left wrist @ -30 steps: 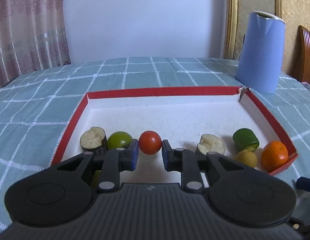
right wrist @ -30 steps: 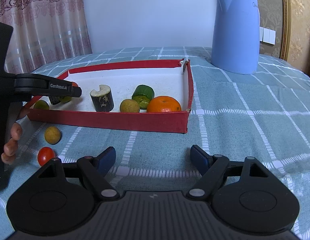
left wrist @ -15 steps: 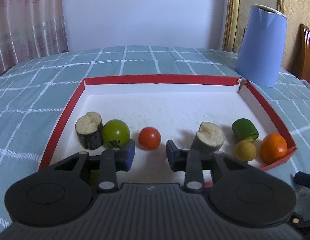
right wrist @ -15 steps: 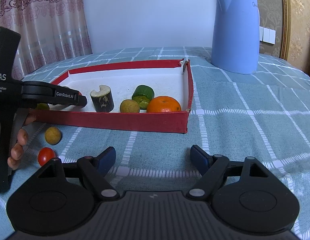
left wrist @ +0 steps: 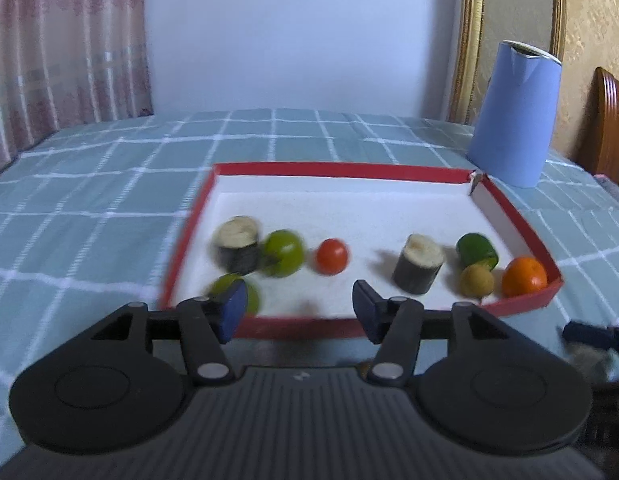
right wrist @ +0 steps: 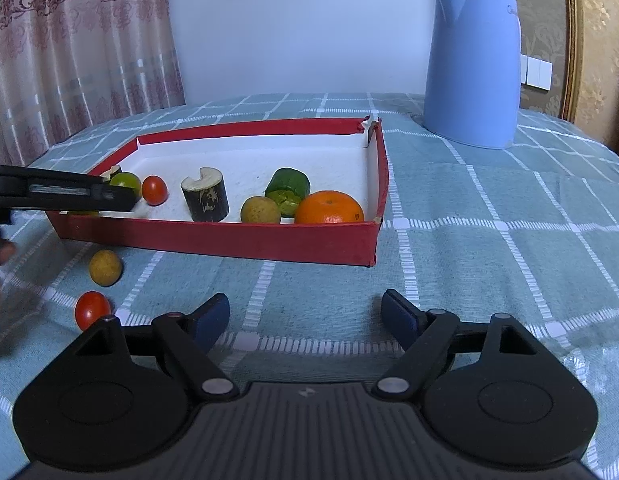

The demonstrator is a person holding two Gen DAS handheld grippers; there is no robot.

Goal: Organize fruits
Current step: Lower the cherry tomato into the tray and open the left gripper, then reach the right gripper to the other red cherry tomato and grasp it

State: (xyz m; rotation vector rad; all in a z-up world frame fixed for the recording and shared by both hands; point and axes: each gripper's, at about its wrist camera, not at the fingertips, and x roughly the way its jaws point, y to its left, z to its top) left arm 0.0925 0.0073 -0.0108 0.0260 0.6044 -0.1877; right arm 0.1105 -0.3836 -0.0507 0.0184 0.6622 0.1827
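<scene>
I see the red tray (left wrist: 513, 216) on the checked cloth (right wrist: 489, 248), its back half bare white. The fruit sits in a row near the front wall: cherry tomato (left wrist: 331, 256), green tomato (left wrist: 284, 253), orange (left wrist: 524, 277) in the right front corner. My left gripper (left wrist: 297, 310) is released, fingers spread just before the front rim, holding nothing. My right gripper (right wrist: 307, 320) is released too, over bare cloth well short of the tray. Only the right wrist view shows a loose yellow fruit (right wrist: 105, 267) and a second tomato (right wrist: 92, 310) outside the tray. The label on the left gripper's side is too blurred to read.
</scene>
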